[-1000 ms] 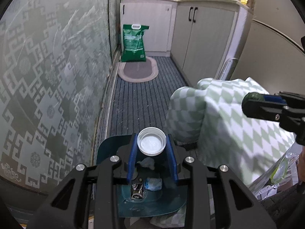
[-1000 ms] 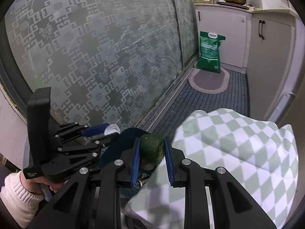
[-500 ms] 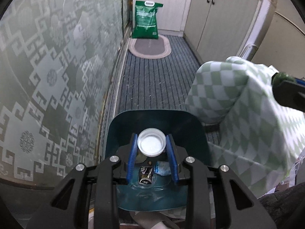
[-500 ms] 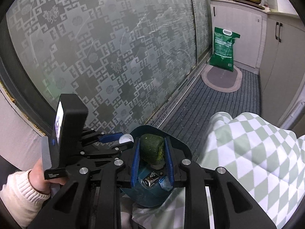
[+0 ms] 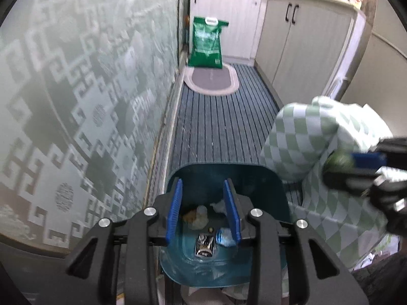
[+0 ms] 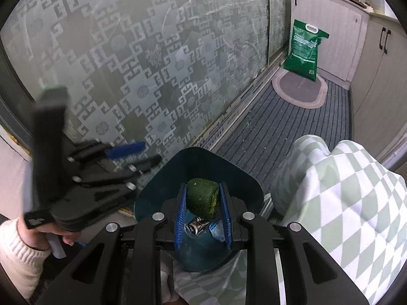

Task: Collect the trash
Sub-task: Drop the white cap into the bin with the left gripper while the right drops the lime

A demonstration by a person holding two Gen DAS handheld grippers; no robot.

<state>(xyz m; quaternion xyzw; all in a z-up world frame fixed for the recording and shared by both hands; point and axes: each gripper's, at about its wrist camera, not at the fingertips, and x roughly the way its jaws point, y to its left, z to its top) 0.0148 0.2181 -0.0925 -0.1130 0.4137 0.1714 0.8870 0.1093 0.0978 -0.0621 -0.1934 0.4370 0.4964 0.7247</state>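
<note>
Bin [image 5: 274,185] mouth open from above. Frosted glass door [image 5: 89,89] hems left, checkered cushion [image 5: 305,139] crowds right. Striped floor runner [image 5: 221,127] ahead clear.

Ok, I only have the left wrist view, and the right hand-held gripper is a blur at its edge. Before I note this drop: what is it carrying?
Observer: The right hand-held gripper is shut on a dark green spongy block.
Operator: Is that over the bin?
Observer: Yes. In the right wrist view the block hangs above the open teal bin, with a crushed silver wrapper below it inside.
Operator: And what holds the left one?
Observer: A hand in a white knitted sleeve grips the left hand-held gripper, whose jaws have just been opening with nothing between them.
</note>
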